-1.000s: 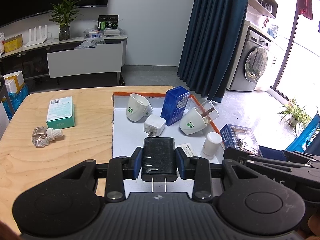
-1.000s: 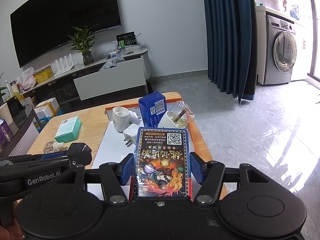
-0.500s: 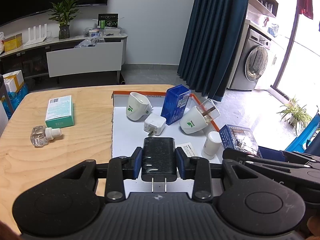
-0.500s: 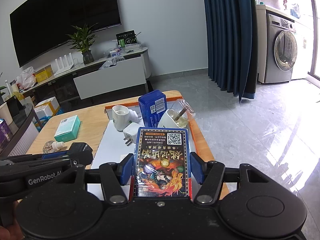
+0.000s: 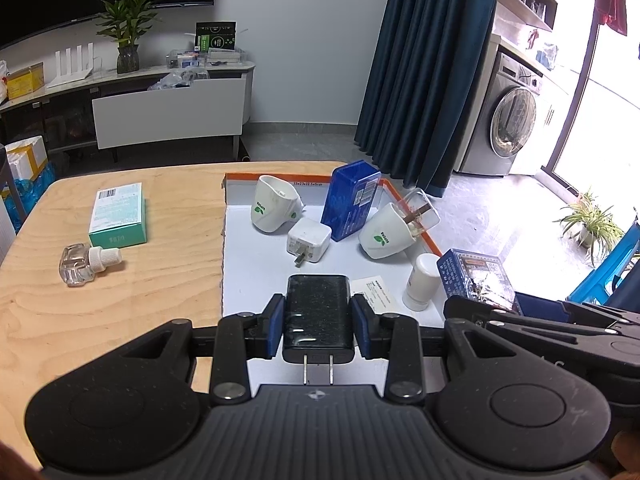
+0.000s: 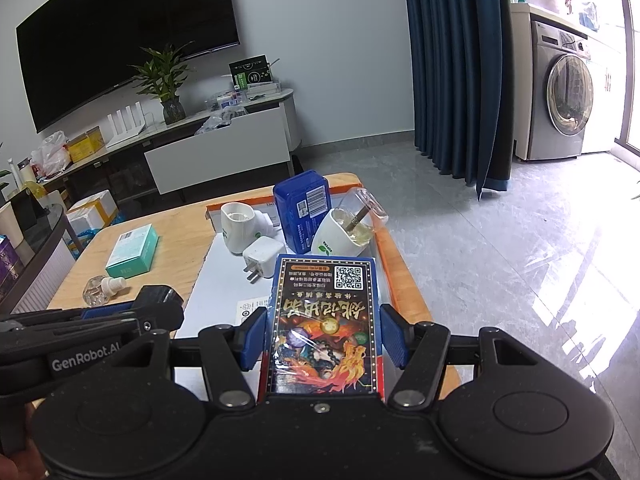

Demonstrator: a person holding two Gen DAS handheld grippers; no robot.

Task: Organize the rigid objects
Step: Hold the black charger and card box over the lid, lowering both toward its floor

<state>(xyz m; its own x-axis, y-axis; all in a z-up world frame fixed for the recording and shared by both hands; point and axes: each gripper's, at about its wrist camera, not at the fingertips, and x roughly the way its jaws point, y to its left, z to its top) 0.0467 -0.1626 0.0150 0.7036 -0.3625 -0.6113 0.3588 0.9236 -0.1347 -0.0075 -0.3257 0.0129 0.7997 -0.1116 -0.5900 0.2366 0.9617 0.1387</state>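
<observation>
My left gripper point(image 5: 318, 326) is shut on a black plug charger point(image 5: 318, 316), prongs toward the camera, held above the near end of the white tray point(image 5: 260, 276) with its orange rim. My right gripper point(image 6: 325, 334) is shut on a blue card box point(image 6: 325, 320) with a QR code, held over the tray's right side. That box point(image 5: 476, 276) also shows at the right in the left wrist view. In the tray lie two white plug-in diffusers point(image 5: 274, 208) point(image 5: 386, 234), a white charger point(image 5: 309, 242), a tall blue box point(image 5: 352, 200) and a small white bottle point(image 5: 422, 282).
On the wooden table point(image 5: 120, 280) left of the tray lie a teal box point(image 5: 118, 214) and a clear refill bottle point(image 5: 86, 264). A paper slip point(image 5: 376, 294) lies in the tray. Beyond the table stand a TV cabinet, blue curtains and a washing machine point(image 5: 516, 120).
</observation>
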